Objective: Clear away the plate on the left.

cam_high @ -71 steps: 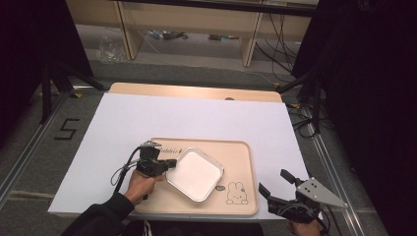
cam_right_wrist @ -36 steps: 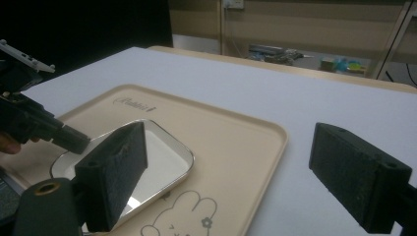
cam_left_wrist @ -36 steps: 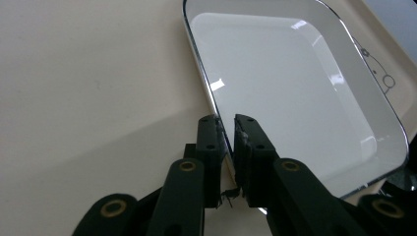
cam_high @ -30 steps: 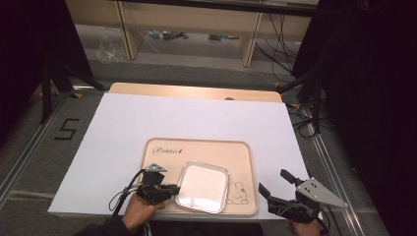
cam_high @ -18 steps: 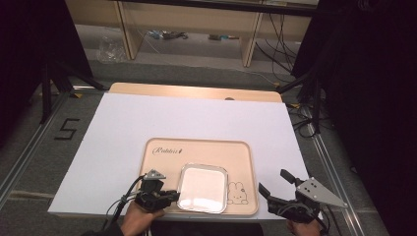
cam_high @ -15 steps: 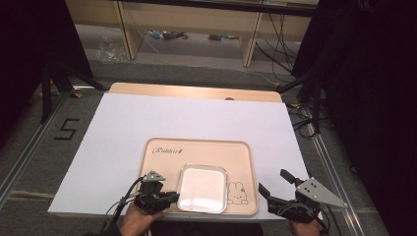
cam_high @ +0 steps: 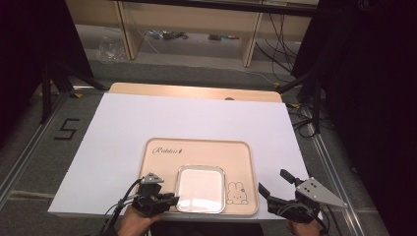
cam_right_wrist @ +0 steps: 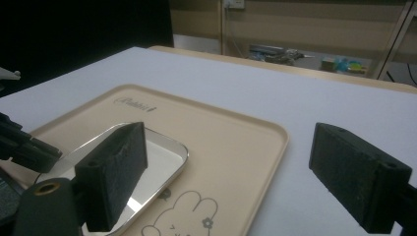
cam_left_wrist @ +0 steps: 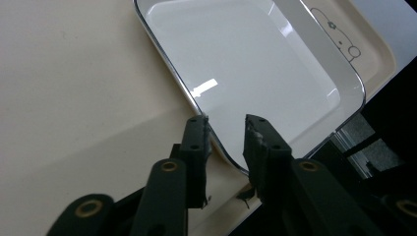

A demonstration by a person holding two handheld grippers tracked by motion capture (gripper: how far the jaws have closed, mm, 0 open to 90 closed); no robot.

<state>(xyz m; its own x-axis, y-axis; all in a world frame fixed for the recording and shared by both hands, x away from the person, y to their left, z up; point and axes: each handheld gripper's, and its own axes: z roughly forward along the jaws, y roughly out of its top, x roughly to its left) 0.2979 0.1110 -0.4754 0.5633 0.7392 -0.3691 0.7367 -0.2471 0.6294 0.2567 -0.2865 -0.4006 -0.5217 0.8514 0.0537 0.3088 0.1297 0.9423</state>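
A square metal dish [cam_high: 200, 189] with a white inside lies on a beige tray [cam_high: 196, 152], in the lower middle of the high view, near the tray's front edge and just left of a printed rabbit [cam_high: 237, 193]. The tray sits on a white sheet covering the table [cam_high: 196, 118].

The left hand-held gripper [cam_high: 169, 200] is at the lower left of the high view, right at the dish's left front corner. In the left gripper view its jaws [cam_left_wrist: 225, 132] stand a narrow gap apart, straddling the dish's rim [cam_left_wrist: 216, 142]: one jaw is outside on the tray, the other over the white inside. The outer jaw looks to touch the rim; whether the inner one presses on it cannot be told.

The right hand-held gripper [cam_high: 278, 188] is at the lower right of the high view, off the tray's right front corner and apart from the dish. Its jaws are spread wide and hold nothing; in the right gripper view [cam_right_wrist: 226, 182] the dish [cam_right_wrist: 147, 162] shows behind the left jaw, at the lower left of the frame.
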